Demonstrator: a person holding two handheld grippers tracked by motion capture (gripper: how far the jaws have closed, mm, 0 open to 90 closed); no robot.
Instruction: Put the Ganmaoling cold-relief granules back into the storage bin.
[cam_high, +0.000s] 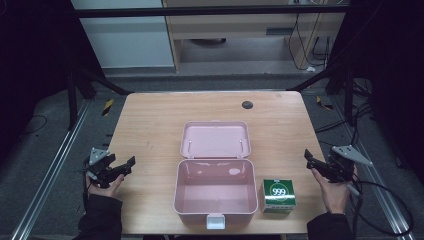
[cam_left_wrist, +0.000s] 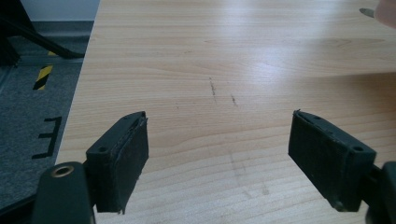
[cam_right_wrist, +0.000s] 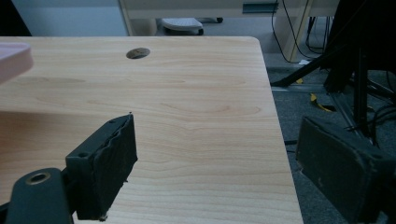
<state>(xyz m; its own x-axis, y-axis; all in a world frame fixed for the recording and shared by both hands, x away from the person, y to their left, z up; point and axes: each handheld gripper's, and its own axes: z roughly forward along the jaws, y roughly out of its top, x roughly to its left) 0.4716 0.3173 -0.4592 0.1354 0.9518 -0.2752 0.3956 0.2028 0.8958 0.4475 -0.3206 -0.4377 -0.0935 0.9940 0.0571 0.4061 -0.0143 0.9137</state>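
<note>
Two grippers' jaws spread, left gripper (cam_high: 119, 169), right gripper (cam_high: 316, 162), green box (cam_high: 278, 196) reading "999"

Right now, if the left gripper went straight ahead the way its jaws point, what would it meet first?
Probably the pink box. In the high view the left gripper, open, aims right across bare table toward the box's left wall. Its own view shows free wood ahead, so height and exact line stay uncertain.
</note>
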